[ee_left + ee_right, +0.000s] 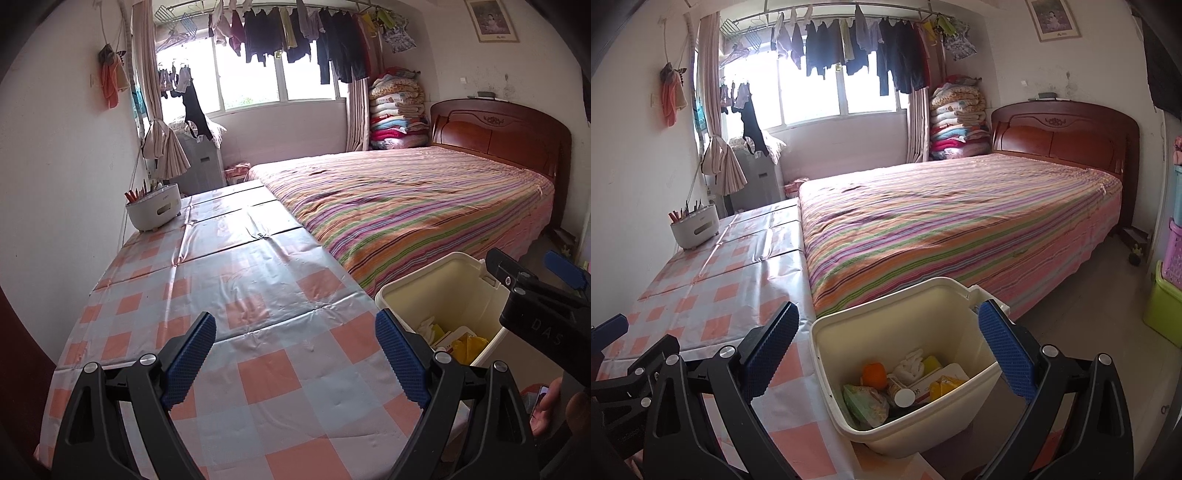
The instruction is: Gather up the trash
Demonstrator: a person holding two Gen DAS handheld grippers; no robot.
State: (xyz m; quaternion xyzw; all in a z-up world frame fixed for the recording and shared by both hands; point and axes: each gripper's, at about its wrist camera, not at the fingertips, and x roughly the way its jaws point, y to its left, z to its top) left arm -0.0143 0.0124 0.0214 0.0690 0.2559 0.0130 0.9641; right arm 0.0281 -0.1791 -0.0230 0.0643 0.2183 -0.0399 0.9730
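Your left gripper is spread wide and empty over the near part of the checked table. Your right gripper is also released, holding nothing, its fingers either side of the cream bin. The bin stands at the table's near right edge, beside the bed, mouth tilted toward you. The trash lies heaped at its bottom; no single long axis shows.
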